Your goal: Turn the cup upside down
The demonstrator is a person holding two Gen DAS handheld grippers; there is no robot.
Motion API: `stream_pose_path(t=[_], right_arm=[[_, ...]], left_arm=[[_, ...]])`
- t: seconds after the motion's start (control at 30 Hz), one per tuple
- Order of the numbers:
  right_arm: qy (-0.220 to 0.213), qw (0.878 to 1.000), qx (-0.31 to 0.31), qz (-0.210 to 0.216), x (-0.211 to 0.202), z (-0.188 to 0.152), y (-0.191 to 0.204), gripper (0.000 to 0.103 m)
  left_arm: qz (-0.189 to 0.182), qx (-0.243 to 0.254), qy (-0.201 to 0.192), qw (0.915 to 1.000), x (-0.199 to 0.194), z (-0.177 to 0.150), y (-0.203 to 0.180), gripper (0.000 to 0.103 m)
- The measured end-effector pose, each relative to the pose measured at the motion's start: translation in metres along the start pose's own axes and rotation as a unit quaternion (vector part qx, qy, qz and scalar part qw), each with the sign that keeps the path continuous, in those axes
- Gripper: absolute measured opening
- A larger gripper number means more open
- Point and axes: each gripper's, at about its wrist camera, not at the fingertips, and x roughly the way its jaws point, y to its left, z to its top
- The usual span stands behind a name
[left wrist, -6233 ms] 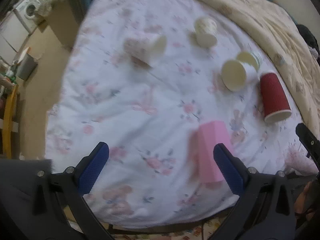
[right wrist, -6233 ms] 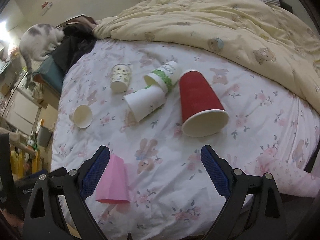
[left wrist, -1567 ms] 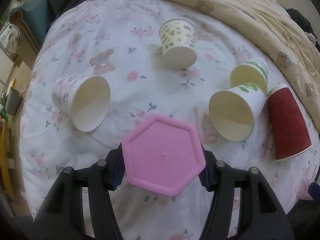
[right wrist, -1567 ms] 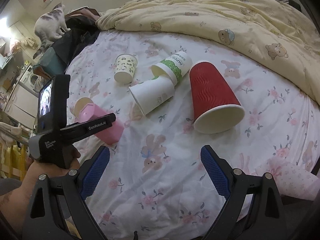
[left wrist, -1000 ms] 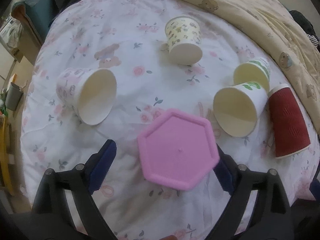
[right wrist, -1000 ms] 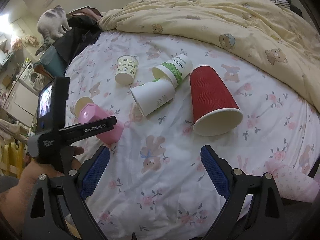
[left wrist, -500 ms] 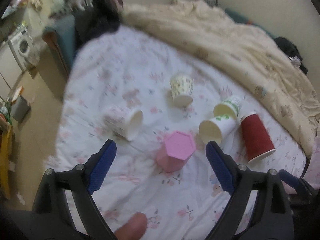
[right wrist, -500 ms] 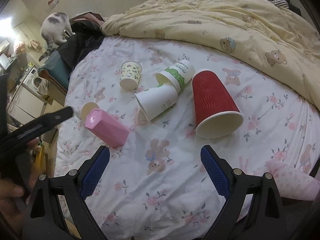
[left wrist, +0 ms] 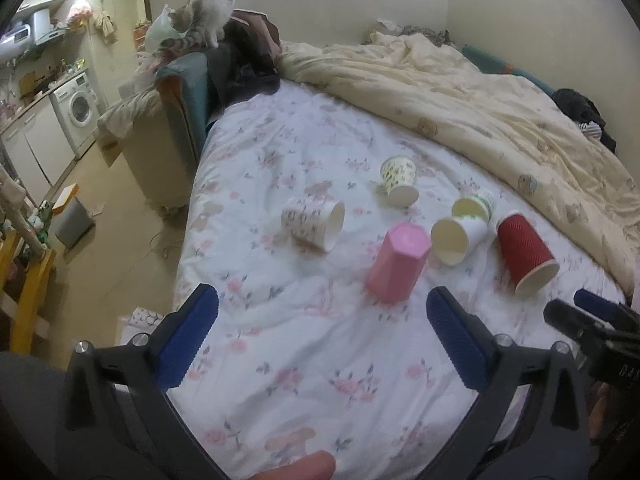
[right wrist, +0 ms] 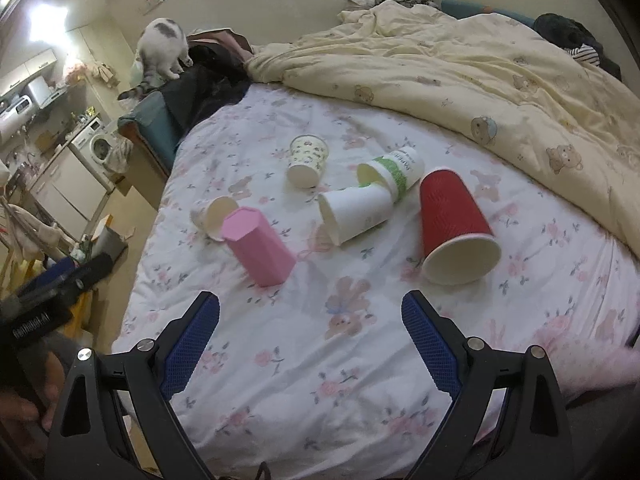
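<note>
The pink cup [left wrist: 397, 263] stands base-up on the bedsheet [left wrist: 304, 344], looking light, rigid and tippy, best pinched across its flat sides, with both grippers [left wrist: 323, 338] [right wrist: 315, 346] spread and empty.

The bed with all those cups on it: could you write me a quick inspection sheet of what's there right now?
Surface: bed sheet, white with pink flowers, rumpled.
Job's things: pink cup stands upside down, leaning a little, closed base on top.
Clutter: red cup, white cup, green-banded cup, small patterned cup and floral cup, all lying on their sides; yellow quilt bunched along the far side.
Grippers: left hand-held gripper and right hand-held gripper, both open and holding nothing.
Cables: nothing seen.
Surroundings: cat on piled clothes, washing machine beyond.
</note>
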Motion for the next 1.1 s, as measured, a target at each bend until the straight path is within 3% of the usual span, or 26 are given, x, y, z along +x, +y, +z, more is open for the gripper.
stream_pose_path(t=[0.23,0.3,1.1], right_arm=[[-0.022,1.000,-0.009,-0.021,-0.002,-0.013,0.015,0.099],[-0.026,0.999,-0.020,-0.029,0.000,-0.012,0.018,0.099],[-0.020,0.999,-0.029,-0.039,0.010,-0.012,0.021,0.099]], left_arm=[[-0.001,-0.008,-0.008,0.9999,-0.002,-0.024,0.003,0.103],[-0.010,-0.024,-0.005,0.9996,0.002,-0.024,0.005,0.103],[-0.021,-0.026,0.003,0.9994,0.005,-0.025,0.000,0.103]])
